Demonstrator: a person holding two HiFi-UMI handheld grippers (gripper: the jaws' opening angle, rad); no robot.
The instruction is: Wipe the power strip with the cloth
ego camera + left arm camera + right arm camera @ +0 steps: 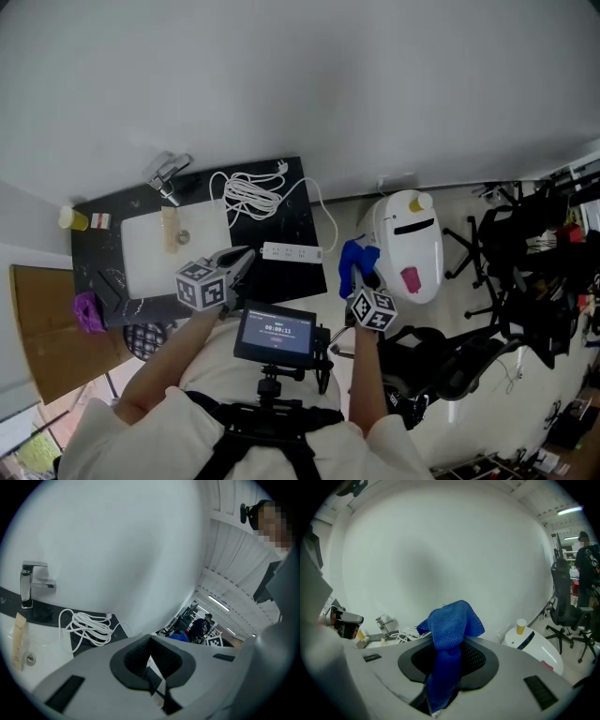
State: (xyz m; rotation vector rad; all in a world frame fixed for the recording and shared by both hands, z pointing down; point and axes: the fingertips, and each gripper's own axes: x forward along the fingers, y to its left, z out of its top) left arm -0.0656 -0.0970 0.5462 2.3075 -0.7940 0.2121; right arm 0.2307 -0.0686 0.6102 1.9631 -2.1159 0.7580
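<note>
Item: power strip (291,252), white. It lies flat at the front right corner of the dark bench (281,281), with its right end at the bench's right edge.
Left tool (246,255): jaws closed on nothing, tip just beside the strip's left end.
Right tool (361,274): jaws clamped on the blue cloth (356,260). It is held off the bench over the floor, between the bench's right edge and a white domed device (411,246).
Behind the strip: coiled white cable (251,194), with bare bench top between cable and strip.
Left of the strip: white basin (150,248) with a faucet (167,176) at its rear.
Far left corner: yellow cup (71,218).
Right, on the floor: office chairs (525,244), well apart from the bench.
</note>
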